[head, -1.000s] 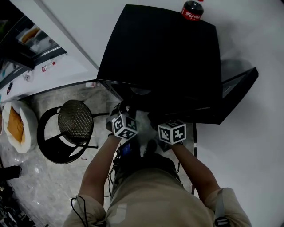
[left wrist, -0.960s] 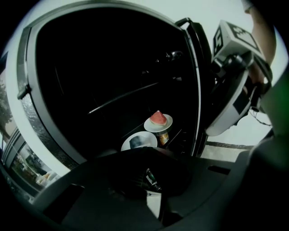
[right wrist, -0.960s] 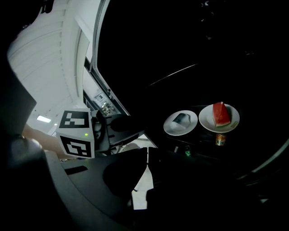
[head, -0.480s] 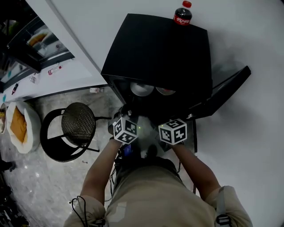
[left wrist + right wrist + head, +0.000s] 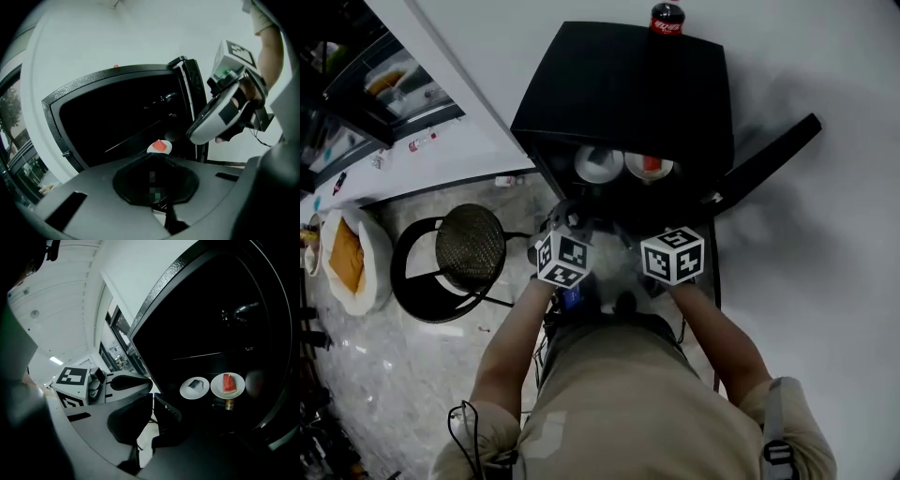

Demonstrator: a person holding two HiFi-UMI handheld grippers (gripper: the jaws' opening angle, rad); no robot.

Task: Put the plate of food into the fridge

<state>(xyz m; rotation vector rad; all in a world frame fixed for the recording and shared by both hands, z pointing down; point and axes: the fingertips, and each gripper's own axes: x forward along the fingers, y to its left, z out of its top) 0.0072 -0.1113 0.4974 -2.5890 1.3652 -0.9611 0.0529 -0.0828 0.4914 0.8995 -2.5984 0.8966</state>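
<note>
The black box-shaped mini fridge [image 5: 628, 89] is standing against a plain white wall [image 5: 140, 33]. Its black door [image 5: 766, 159] is hanging wide open to the right and showing edge-on in the head view. The dark cavity is facing the person, and nothing is standing between it and the tools.

The left gripper [image 5: 157, 161] and the right gripper [image 5: 153, 401] are hovering side by side just outside the front edge of the opening, apart from each other. Both are clenched with nothing between the jaws.

The round white plate with a red watermelon wedge [image 5: 227, 385] is sitting inside the fridge on the right of the shelf. Just beside it on the left, a second white plate with a greyish piece of food [image 5: 194, 387] is sitting on the same shelf. A small can [image 5: 228, 404] is showing below the watermelon plate. A wire rack line is crossing the cavity above the plates, leaving dark open space over them.

A dark soft-drink bottle with a red cap and label [image 5: 667, 19] is standing at the back edge of the fridge top.

To the left, a black round stool with a mesh seat [image 5: 469, 248] is standing near the person's left forearm on a pale speckled stone floor [image 5: 384, 375].
</note>
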